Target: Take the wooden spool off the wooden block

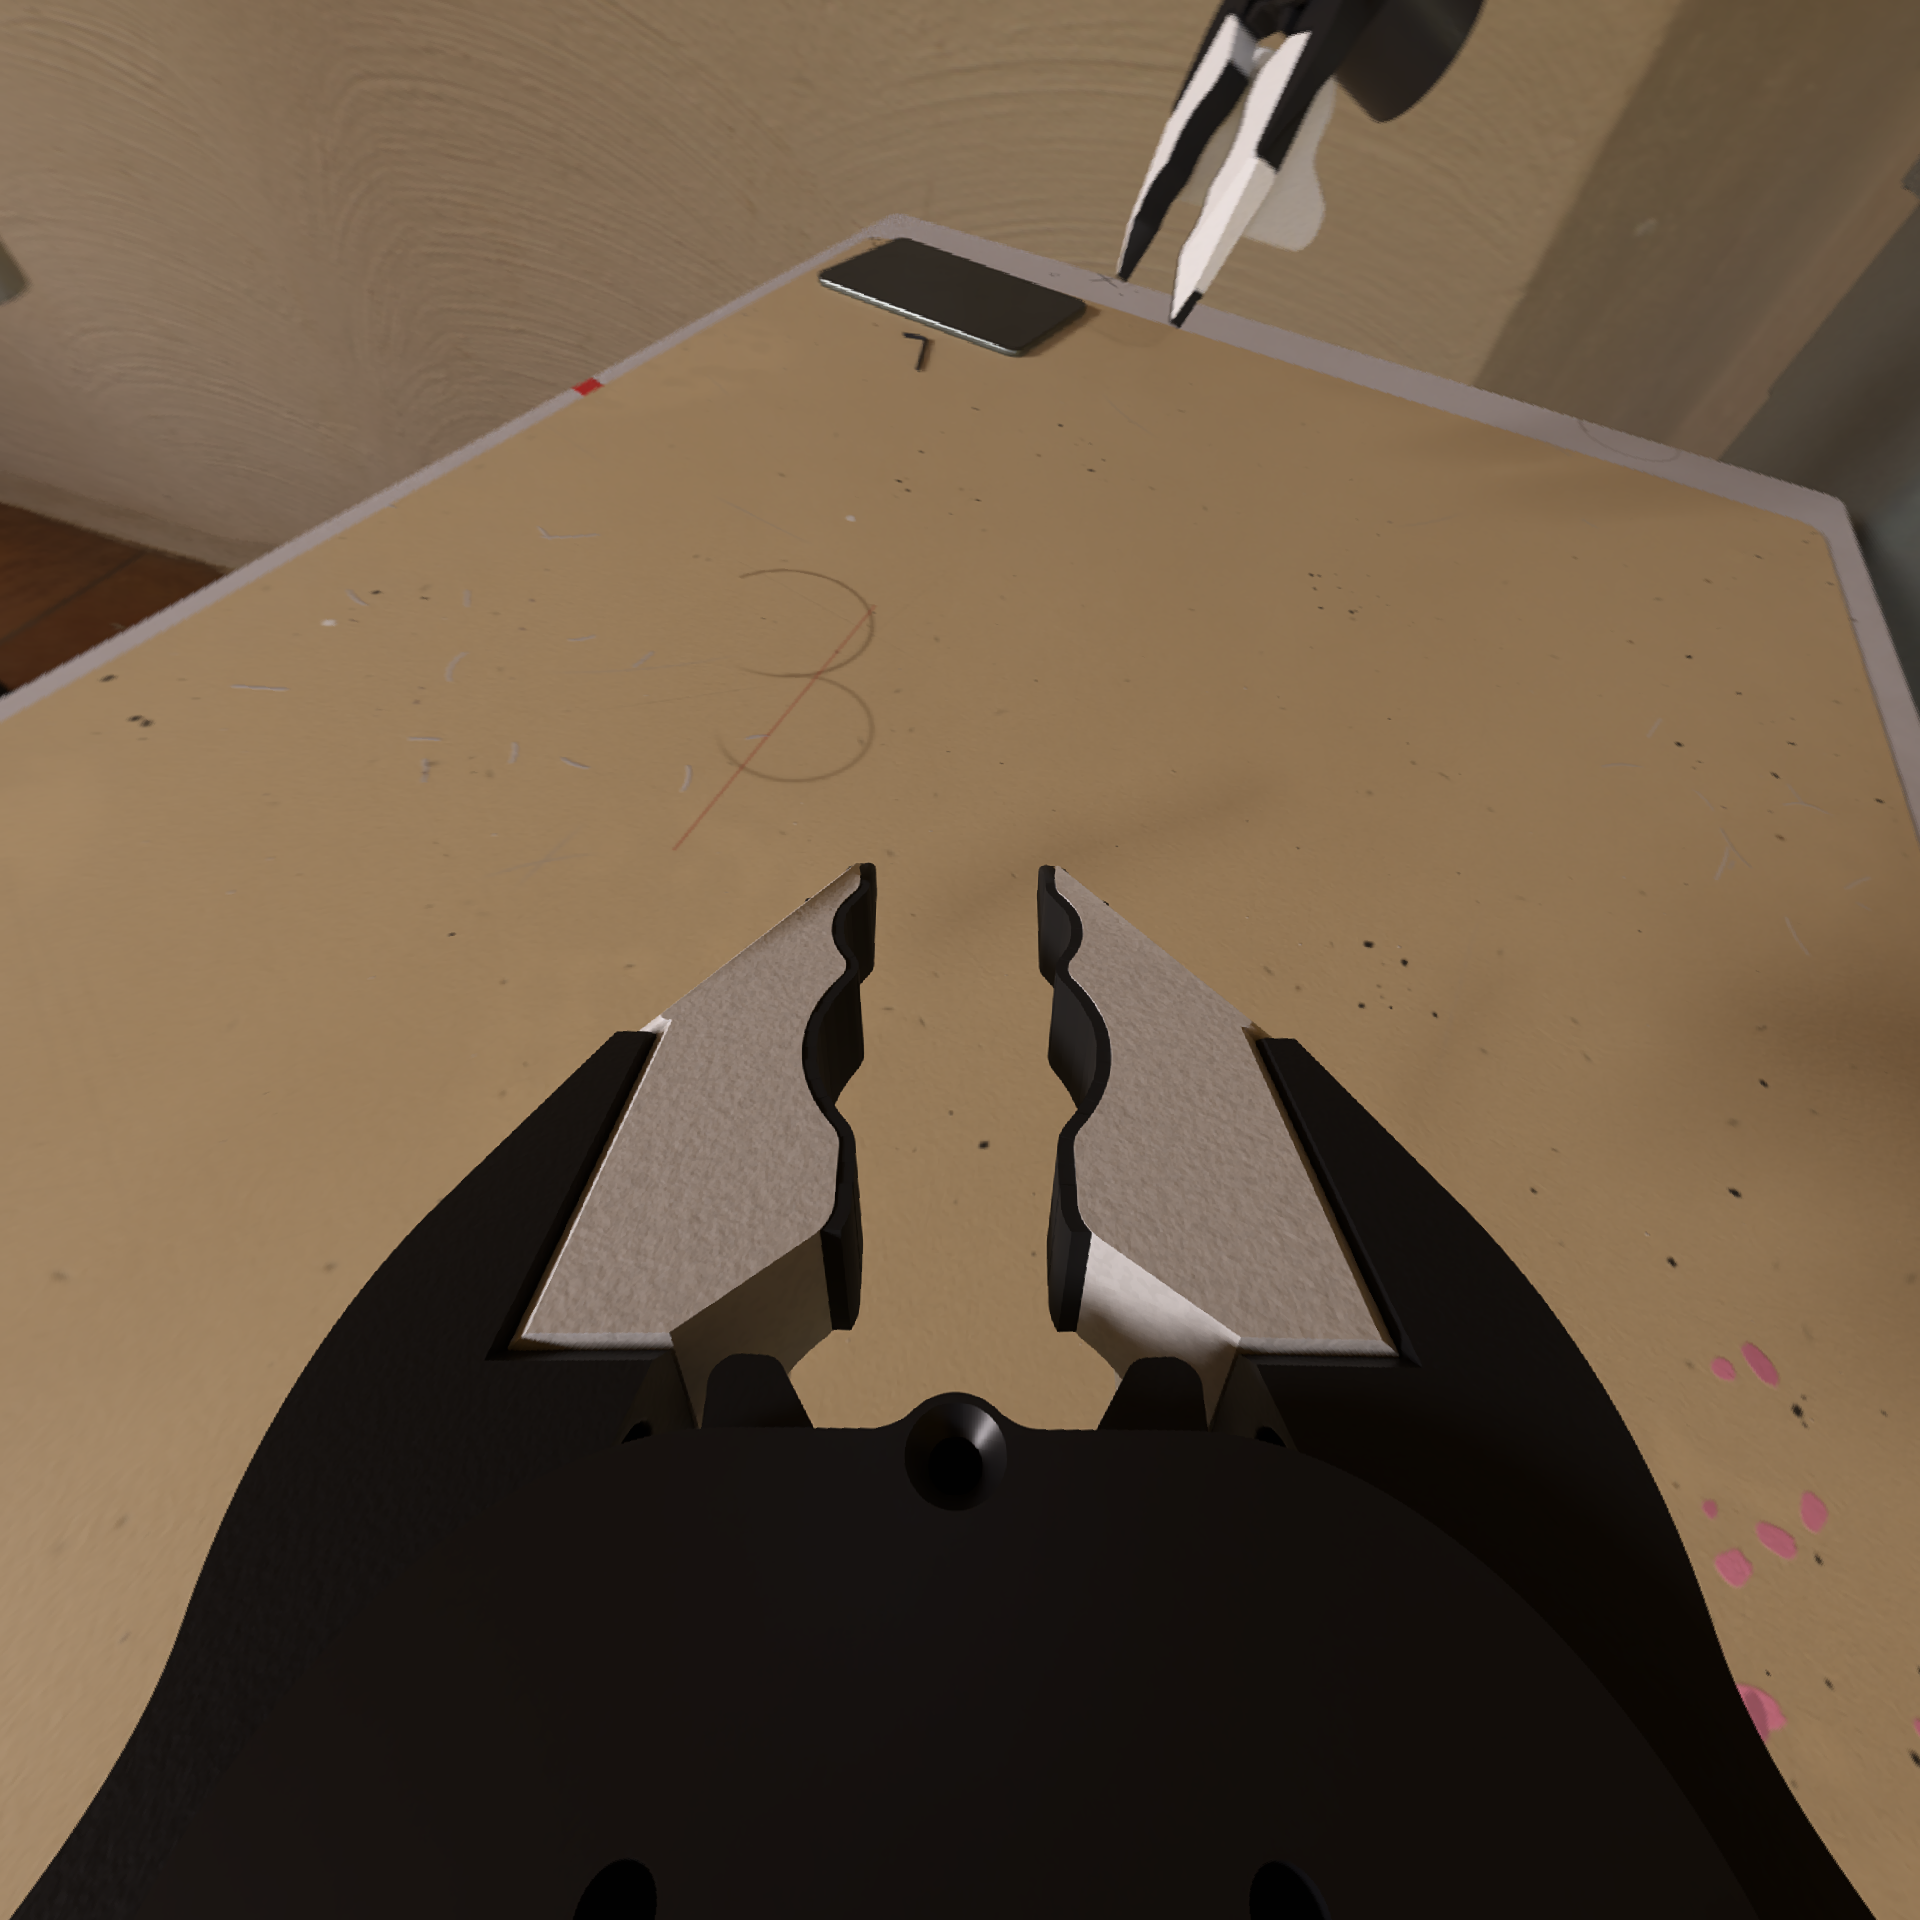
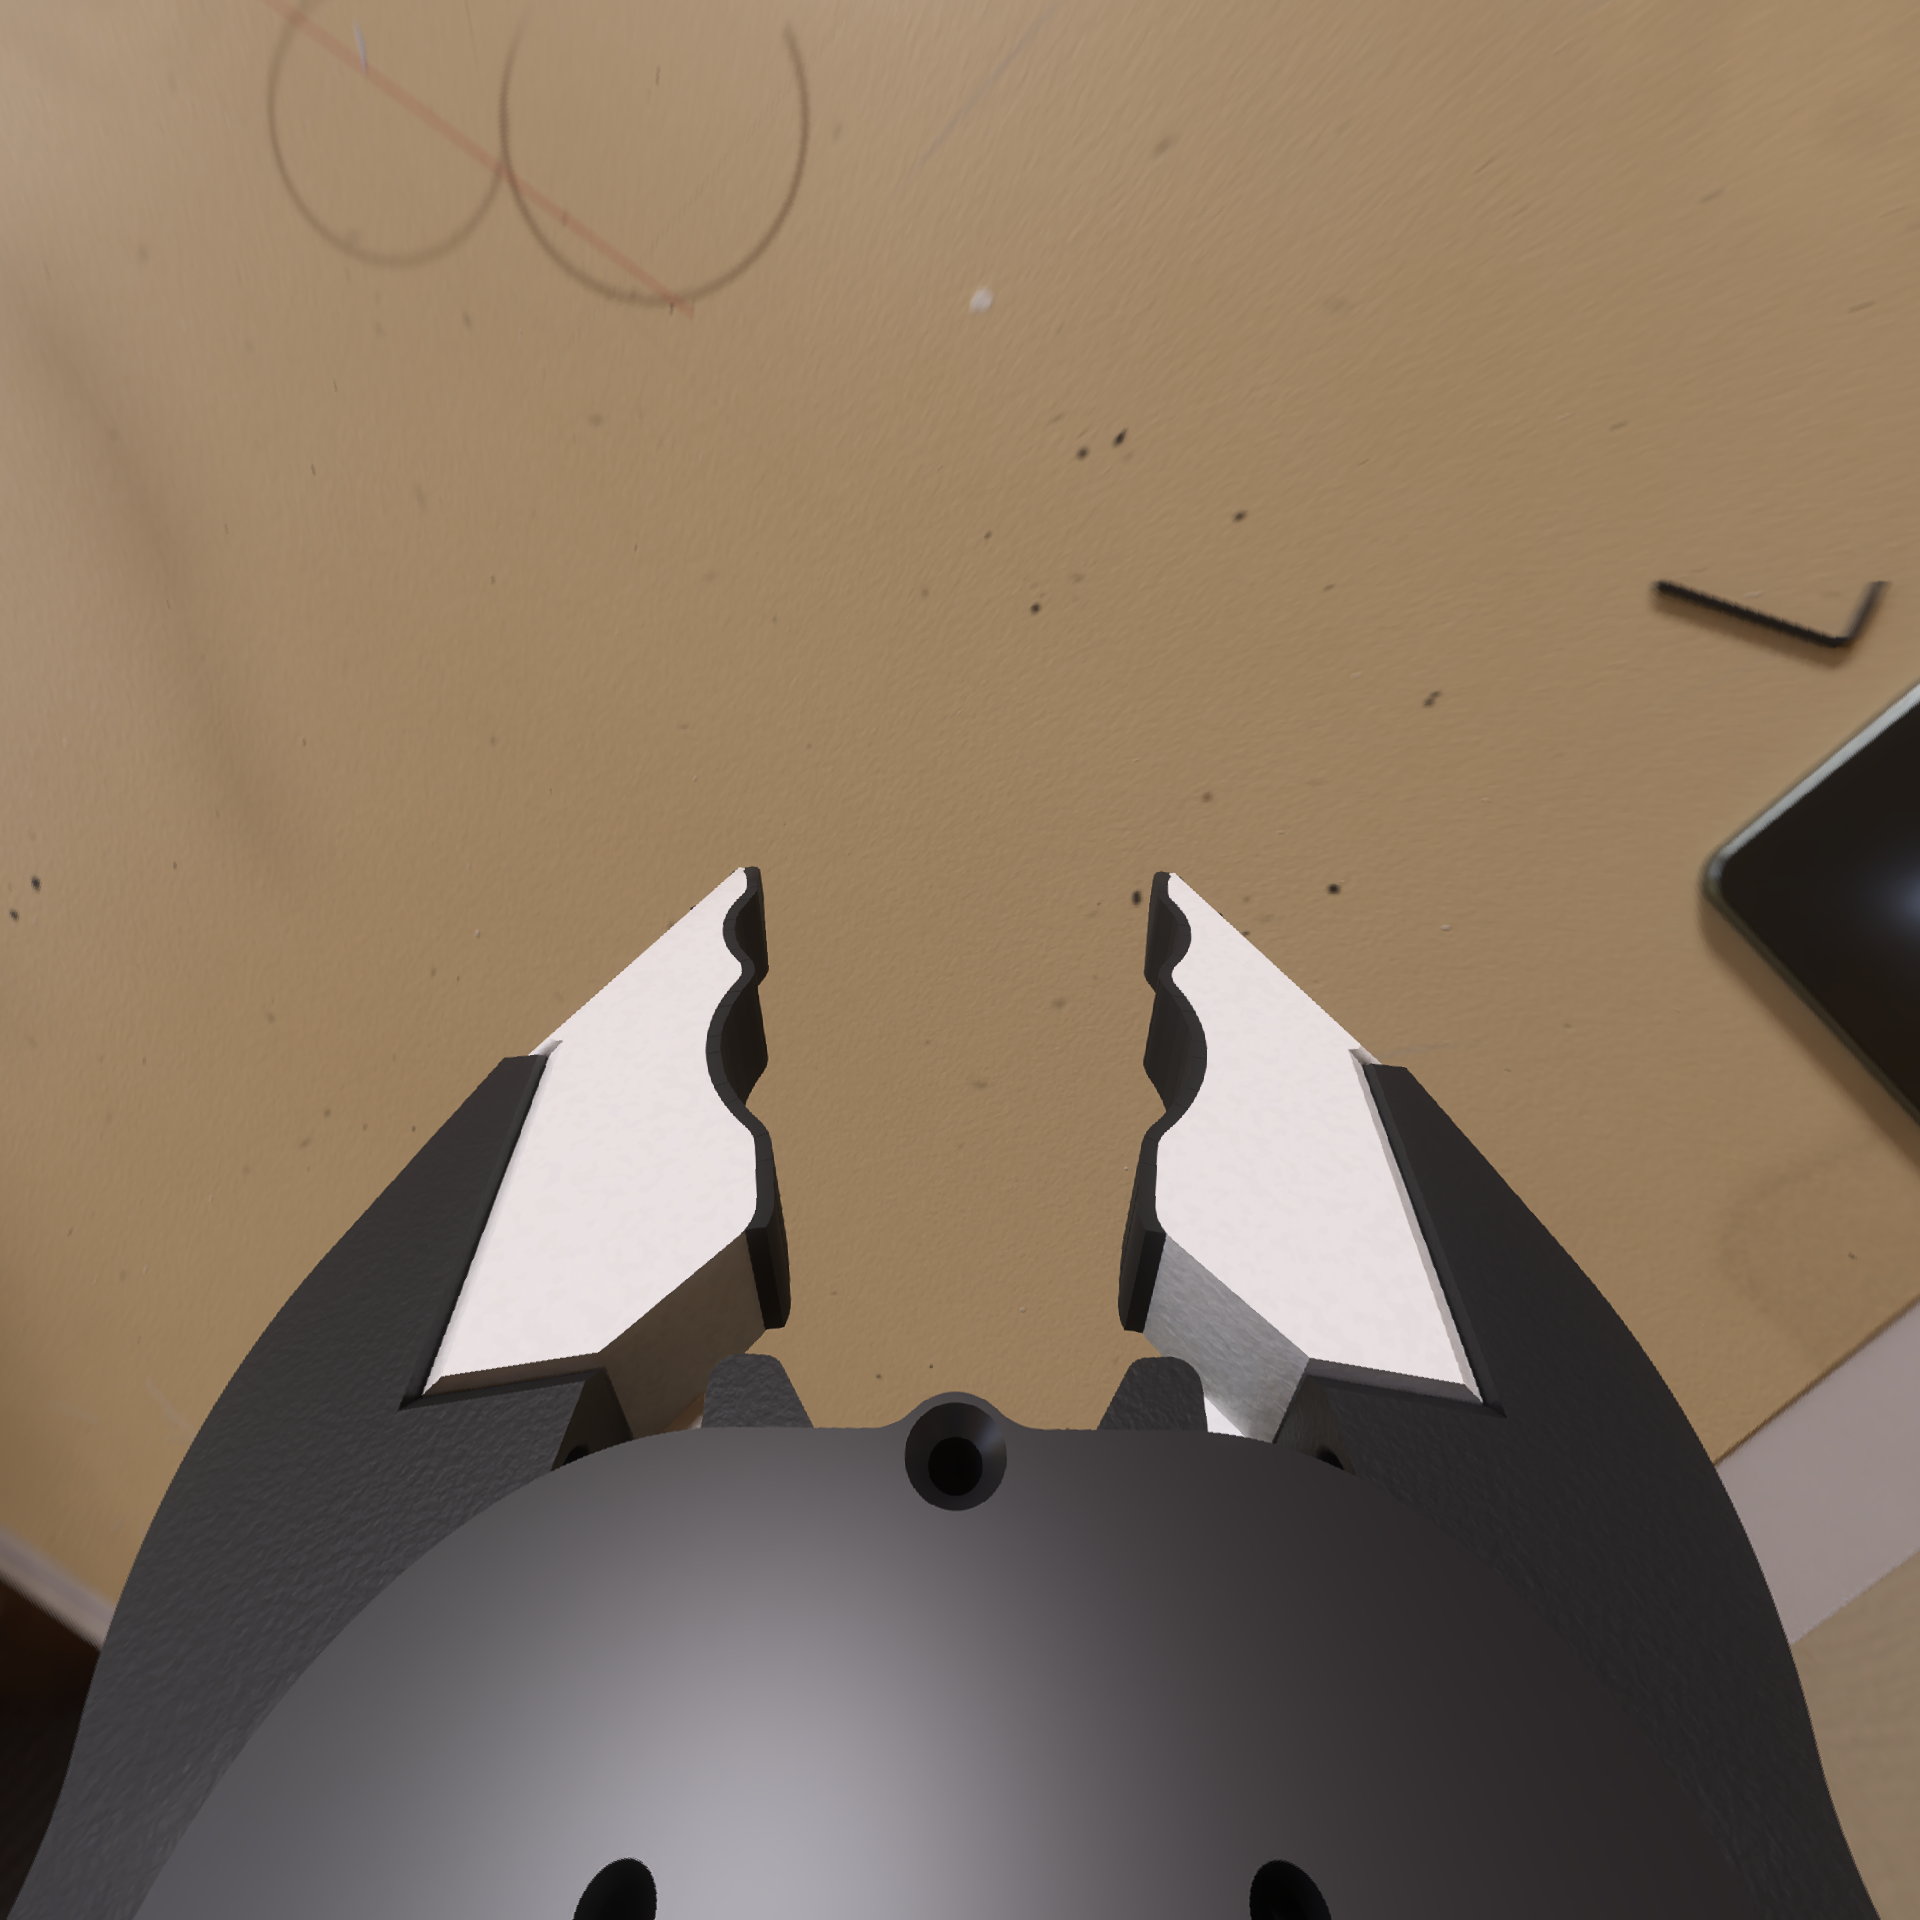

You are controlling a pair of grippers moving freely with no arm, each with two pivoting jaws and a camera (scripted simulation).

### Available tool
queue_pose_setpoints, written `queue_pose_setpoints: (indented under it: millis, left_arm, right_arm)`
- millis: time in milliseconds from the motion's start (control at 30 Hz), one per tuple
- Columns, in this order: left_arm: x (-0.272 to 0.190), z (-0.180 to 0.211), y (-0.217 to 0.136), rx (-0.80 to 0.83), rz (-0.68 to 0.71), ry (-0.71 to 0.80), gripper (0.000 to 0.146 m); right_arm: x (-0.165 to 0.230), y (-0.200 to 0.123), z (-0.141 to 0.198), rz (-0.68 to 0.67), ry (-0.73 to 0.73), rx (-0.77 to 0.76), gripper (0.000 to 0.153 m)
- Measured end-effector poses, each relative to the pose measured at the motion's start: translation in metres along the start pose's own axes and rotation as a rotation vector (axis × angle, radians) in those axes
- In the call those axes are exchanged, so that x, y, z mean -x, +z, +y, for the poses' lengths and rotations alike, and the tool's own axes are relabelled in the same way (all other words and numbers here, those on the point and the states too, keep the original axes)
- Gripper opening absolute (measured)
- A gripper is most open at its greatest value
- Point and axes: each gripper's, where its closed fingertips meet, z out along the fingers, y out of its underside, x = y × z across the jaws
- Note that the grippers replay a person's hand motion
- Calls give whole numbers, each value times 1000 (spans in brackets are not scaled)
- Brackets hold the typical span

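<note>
Scuffed tan tabletop (image 1: 1247, 644) fills both views; neither spool nor block shows. Nearest, the left gripper (image 1: 956, 873) hangs narrowly parted, empty. At the far corner, beside a dark phone (image 1: 951, 296), the right gripper (image 2: 956, 873) gapes wider, seemingly waiting.

Desk (image 1: 1143, 644): tan, black-speckled, pink spots, grey rim. Phone (image 1: 951, 295): black. Tongs (image 2: 954, 873): white, black-edged.
</note>
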Motion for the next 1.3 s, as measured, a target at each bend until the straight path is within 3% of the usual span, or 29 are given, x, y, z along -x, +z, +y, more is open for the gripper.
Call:
queue_pose_setpoints:
  millis: [200, 333, 433, 667, 833, 900, 1000, 1167, 1300]
  left_arm:
    - [20, -13, -44, -4, -181, 29, 43]
    - [51, -16, -112, 16, -451, 37, 60]
    - [77, -2, -178, 56, -662, -22, 76]
    - [116, 114, -317, 314, -1019, -353, 112]
    - [109, 206, -344, 474, -1010, -614, 118]
    - [105, 230, -337, 492, -944, -698, 116]
    - [100, 252, -317, 458, -813, -793, 100]
    - [101, 261, -297, 396, -670, -894, 41]
    - [104, 261, -298, 432, -691, -859, 32]
  right_arm:
    - [-18, -29, 11, 92, 61, -138, 79]
    - [-55, -35, 47, 215, 167, -156, 85]
    - [-71, -31, 76, 237, 241, -153, 92]
    - [-54, 4, 114, 74, 257, -72, 89]
    - [-34, 25, 111, -59, 239, -59, 63]
    - [-32, 29, 107, -64, 243, -76, 59]
    - [-29, 35, 106, -38, 225, -65, 47]
    - [-10, 45, 92, -38, 210, -80, 44]
    - [15, 54, 75, -51, 190, -92, 49]
